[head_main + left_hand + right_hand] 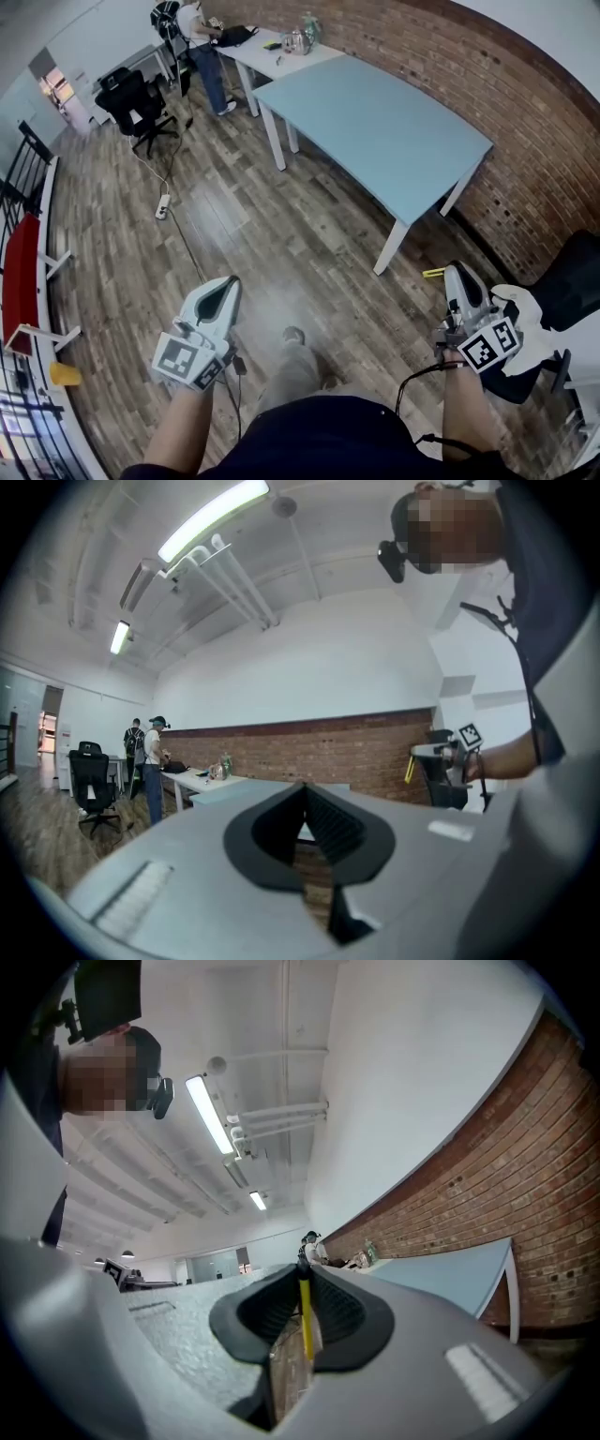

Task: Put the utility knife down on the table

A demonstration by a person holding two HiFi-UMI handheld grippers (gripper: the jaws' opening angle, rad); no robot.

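Note:
The yellow utility knife (pixel 304 1321) is pinched edge-on between the dark pads of my right gripper (pixel 303 1274), which is shut on it. In the head view the knife (pixel 433 273) sticks out to the left of the right gripper (pixel 453 272), above the wooden floor just short of the light blue table (pixel 375 122). My left gripper (pixel 232 281) hovers over the floor at lower left. Its tips meet with nothing between them (pixel 304 787). From the left gripper view I also see the right gripper (pixel 441 754) and the knife (pixel 410 769) hanging off it.
A white table (pixel 272 52) with small items stands behind the blue one, and a person (pixel 202 47) stands at it. A black office chair (pixel 136 103) is at far left and another chair (pixel 572 281) is close by on my right. A power strip (pixel 162 206) and cable lie on the floor.

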